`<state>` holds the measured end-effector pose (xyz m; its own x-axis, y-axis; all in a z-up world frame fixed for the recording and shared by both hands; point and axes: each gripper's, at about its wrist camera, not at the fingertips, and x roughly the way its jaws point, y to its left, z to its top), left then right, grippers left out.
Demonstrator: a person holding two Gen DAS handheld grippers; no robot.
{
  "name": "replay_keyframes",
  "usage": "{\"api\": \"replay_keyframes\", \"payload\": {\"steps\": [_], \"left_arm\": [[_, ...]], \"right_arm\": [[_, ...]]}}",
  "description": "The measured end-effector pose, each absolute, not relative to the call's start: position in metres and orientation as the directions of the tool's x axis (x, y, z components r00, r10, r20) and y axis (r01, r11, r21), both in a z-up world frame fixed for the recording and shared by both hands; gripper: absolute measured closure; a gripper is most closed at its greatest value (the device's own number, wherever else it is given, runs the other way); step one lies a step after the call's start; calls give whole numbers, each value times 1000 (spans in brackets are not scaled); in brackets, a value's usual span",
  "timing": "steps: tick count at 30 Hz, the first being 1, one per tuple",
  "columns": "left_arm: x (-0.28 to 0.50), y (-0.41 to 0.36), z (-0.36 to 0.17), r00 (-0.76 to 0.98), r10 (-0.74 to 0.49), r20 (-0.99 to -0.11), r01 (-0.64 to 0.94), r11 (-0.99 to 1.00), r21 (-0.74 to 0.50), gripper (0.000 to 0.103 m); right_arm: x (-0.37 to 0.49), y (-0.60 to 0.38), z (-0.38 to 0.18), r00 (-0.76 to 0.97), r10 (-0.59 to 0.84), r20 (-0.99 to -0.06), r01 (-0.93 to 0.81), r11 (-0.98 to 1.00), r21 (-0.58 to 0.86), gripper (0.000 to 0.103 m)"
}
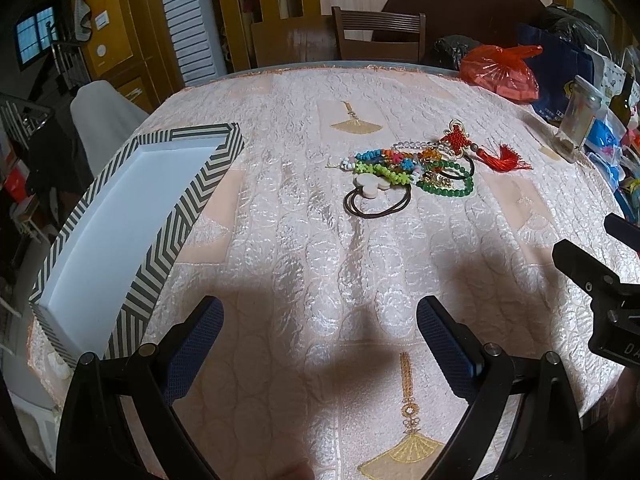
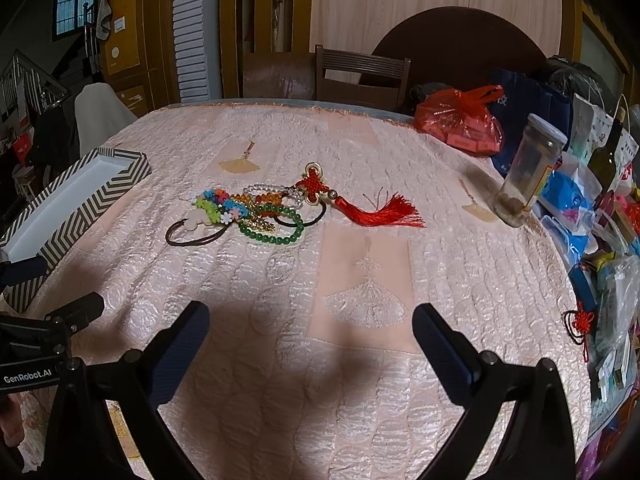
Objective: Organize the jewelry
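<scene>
A tangle of jewelry [image 1: 408, 168] [image 2: 256, 210] lies mid-table: bright bead bracelets, a green bead bracelet [image 2: 276, 226], a brown hair tie with a pale charm [image 1: 374, 196] and a red knot tassel [image 2: 360, 204]. A striped box with a white lining [image 1: 120, 216] [image 2: 72, 204] sits at the left, nothing in it. My left gripper [image 1: 320, 316] hovers open over bare cloth, well short of the pile. My right gripper [image 2: 310, 320] is open too, nothing between its fingers. Each gripper shows at the edge of the other's view.
A pink quilted cloth [image 1: 304, 264] covers the table. A glass jar [image 2: 528, 172], a red plastic bag [image 2: 460, 120] and piled packets [image 2: 600, 240] crowd the right side. Wooden chairs [image 1: 380, 36] stand behind the far edge.
</scene>
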<state>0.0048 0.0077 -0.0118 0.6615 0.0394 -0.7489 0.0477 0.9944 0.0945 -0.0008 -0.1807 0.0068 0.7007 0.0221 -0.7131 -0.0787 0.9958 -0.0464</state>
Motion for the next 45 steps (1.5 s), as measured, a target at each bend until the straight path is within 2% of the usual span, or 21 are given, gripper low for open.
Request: {"api": "replay_keyframes", "payload": {"steps": [5, 7, 12, 15, 17, 33, 45], "left_arm": [[4, 7, -10, 669, 51, -742, 47, 993, 111, 24], [5, 8, -11, 665, 15, -746, 47, 997, 62, 24], [5, 8, -11, 669, -1, -743, 45, 998, 40, 24], [5, 8, -12, 650, 6, -760, 46, 998, 47, 24], [6, 8, -12, 625, 42, -779, 49, 994, 93, 24], [5, 7, -16, 637, 4, -771, 46, 998, 43, 24], [5, 8, -16, 633, 12, -774, 47, 997, 55, 24]], "right_arm": [[-1, -181, 7, 703, 25, -711, -80, 996, -45, 0], [-1, -182, 7, 704, 24, -710, -79, 996, -45, 0], [-2, -182, 7, 702, 23, -711, -79, 996, -46, 0], [-1, -182, 7, 701, 22, -713, -79, 996, -47, 0], [-1, -182, 7, 700, 21, -714, -78, 996, -47, 0], [0, -183, 6, 698, 18, -716, -75, 996, -48, 0], [1, -185, 6, 698, 16, -715, -71, 996, -47, 0]]}}
